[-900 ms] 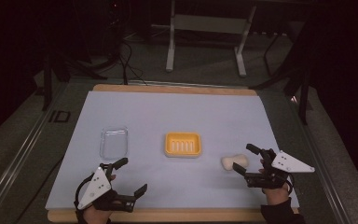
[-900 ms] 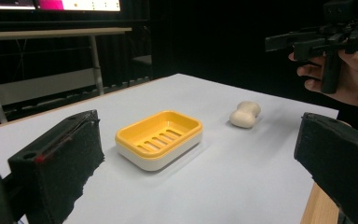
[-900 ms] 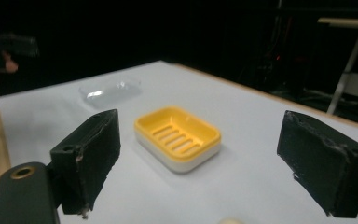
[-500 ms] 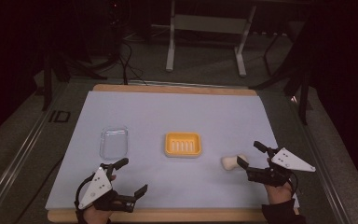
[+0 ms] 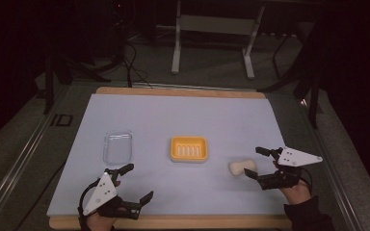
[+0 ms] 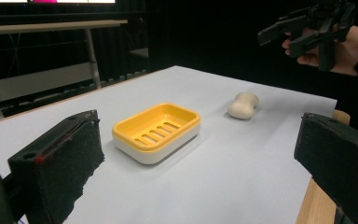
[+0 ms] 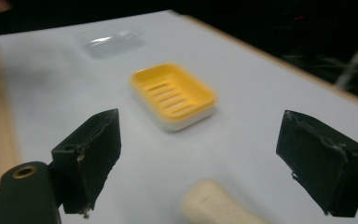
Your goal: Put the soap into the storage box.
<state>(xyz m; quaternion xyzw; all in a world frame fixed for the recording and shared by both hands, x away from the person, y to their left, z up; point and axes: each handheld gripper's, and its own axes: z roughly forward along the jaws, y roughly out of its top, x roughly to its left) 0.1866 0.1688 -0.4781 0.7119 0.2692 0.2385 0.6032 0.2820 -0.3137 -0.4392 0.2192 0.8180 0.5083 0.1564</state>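
The right claw (image 5: 259,163) is hanging spread beside the cream soap bar (image 5: 241,167), not yet touching. Next it is needing to straddle the bar and pinch it, likely for the yellow soap dish (image 5: 189,148) beyond. The left claw (image 5: 134,183) is idling spread.

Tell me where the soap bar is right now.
In the high view the soap bar lies on the white mat, right of the yellow soap dish, just ahead of the open right tool.

Perhaps "ID" on floor (image 5: 60,120) beside table (image 5: 125,101)
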